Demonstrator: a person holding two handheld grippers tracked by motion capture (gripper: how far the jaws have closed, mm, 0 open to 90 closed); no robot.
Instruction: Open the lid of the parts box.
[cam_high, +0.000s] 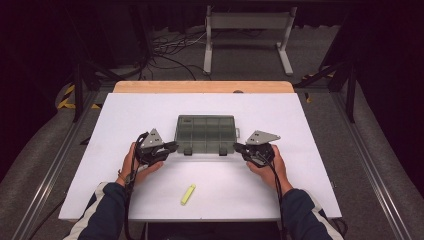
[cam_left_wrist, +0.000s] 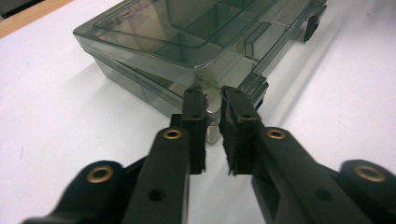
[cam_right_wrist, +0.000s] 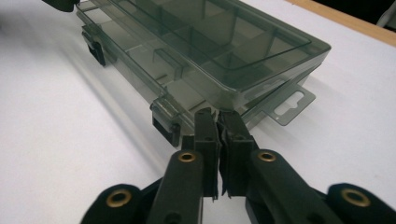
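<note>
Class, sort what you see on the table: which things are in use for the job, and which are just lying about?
In use:
compartment box
left tongs, at its near left corner
right tongs, at its near right corner

Lying about:
yellow stick, near the table's front edge

A translucent smoky-grey plastic compartment box (cam_high: 205, 134) lay flat mid-table, lid down, dark latches (cam_right_wrist: 164, 127) along its near edge.

White desk (cam_high: 125, 115), wood strip along its far edge. On it: smoky clear compartment box (cam_high: 205, 134), lid closed, at centre; small yellow bar (cam_high: 188, 194) lying well apart from it, near the front edge.
</note>
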